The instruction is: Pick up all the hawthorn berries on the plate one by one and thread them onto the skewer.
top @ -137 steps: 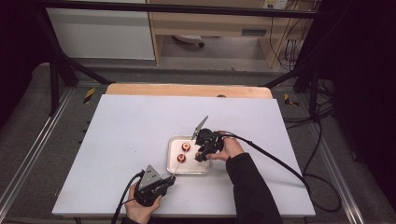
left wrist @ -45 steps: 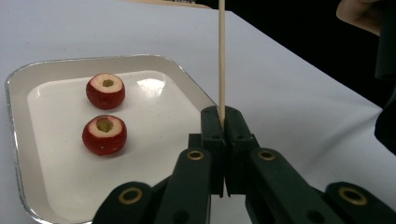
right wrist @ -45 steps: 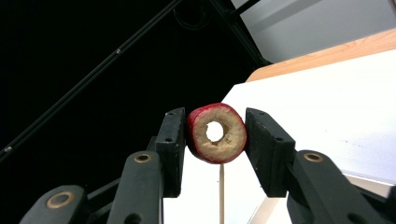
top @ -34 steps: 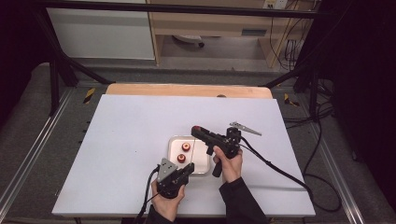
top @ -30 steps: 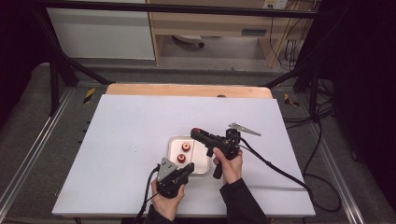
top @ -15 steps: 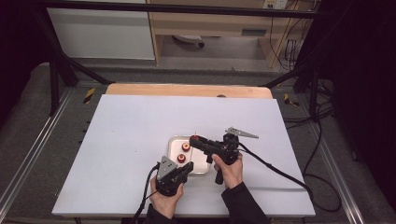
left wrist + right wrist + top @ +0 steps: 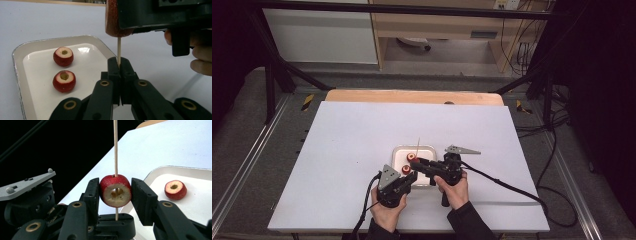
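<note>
Threading: fruit (image 7: 115,190) sits pierced on the skewer (image 7: 115,147), at 12 o'clock above the left jaws.
Left gripper (image 7: 119,65): aimed upward, jaws together, clamped on the skewer's lower end.
Right gripper (image 7: 115,192): held level across the left one, pads pressed on both sides of the fruit.
Tray (image 7: 428,150): at 12 o'clock of the hands, two more fruits (image 7: 63,56) inside.
Writing: none readable.

Black hand-held gripper (image 7: 119,75) with brass-ringed pivots, dark sleeves (image 7: 469,225)
</note>
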### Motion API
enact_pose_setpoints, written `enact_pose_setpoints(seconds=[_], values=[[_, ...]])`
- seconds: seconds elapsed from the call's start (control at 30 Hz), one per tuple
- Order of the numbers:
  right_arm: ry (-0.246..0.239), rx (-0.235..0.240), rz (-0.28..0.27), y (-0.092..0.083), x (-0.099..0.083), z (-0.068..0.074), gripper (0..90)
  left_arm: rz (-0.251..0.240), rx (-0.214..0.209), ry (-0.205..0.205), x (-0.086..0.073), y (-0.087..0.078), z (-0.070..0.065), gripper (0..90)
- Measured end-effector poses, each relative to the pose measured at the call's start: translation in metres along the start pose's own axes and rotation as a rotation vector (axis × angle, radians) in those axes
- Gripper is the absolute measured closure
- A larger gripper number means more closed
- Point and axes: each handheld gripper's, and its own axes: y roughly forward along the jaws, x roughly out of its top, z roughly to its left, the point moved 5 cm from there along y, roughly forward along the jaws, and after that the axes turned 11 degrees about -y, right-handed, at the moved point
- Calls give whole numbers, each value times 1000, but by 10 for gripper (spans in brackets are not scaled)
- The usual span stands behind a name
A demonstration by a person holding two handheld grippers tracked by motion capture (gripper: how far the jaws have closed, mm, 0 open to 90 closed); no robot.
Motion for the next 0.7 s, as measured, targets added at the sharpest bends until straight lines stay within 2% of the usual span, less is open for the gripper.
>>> enact_pose_setpoints(seconds=[0.47,0.57,0.63,0.67,0.7], values=[[-7,-1,23,1,-4,-1,602,16,-3,15,-2,1,2,886],[-10,9,38,0,-4,-1,601,10,-15,24,-2,0,2,885],[-46,-2,28,-3,0,-1,471,4,-2,42,-1,-3,3,885],[-46,-2,28,-3,0,-1,471,9,-1,44,-1,-5,5,885],[-70,-9,28,-5,1,-1,423,14,-7,41,-1,-6,6,885]])
